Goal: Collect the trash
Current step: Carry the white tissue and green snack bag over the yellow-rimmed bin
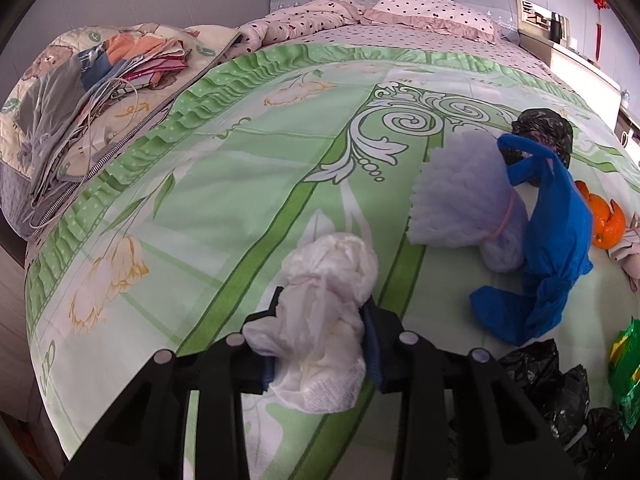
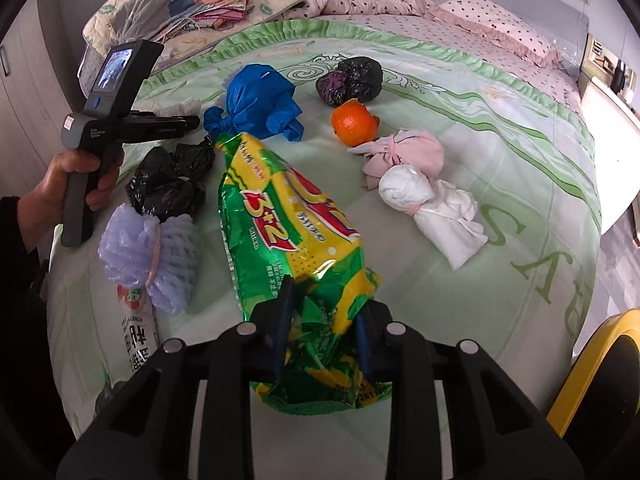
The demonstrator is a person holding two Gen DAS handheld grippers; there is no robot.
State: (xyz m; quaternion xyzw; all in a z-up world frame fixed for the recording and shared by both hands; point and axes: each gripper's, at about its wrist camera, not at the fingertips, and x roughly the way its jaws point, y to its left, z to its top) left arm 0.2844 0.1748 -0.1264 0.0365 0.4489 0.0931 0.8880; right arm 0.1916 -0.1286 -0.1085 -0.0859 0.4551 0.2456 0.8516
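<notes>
On the green floral bedspread (image 1: 240, 184), trash lies scattered toward its near right part. Taking the orange (image 2: 354, 124) as landmark: the blue bag (image 2: 258, 102) sits to its left, a black bundle (image 2: 352, 80) just behind it, and a pink knotted bundle (image 2: 404, 152) touches its near right side, with a white knotted bundle (image 2: 432, 208) nearer still. Farther left of the orange lie a crumpled black bag (image 2: 168, 184) and a pale lavender foam net (image 2: 152, 252).

The left gripper (image 1: 320, 328) is clamped on a white crumpled tissue wad (image 1: 324, 320), which bulges out above and below the blue pads. The right gripper (image 2: 324, 320) has its jaws closed on the crinkled near end of the green-and-yellow snack wrapper (image 2: 288, 220), whose far end reaches toward the blue bag, left of the orange.

Open bedspread runs far to the left of the orange in the left wrist view, bare up to the folded laundry pile (image 1: 120, 64) at the far left edge. Right of the orange, the bedspread is bare out to its ruffled border (image 2: 552, 112). A yellow rim (image 2: 592, 376) shows at the lower right, off the bed's edge.
</notes>
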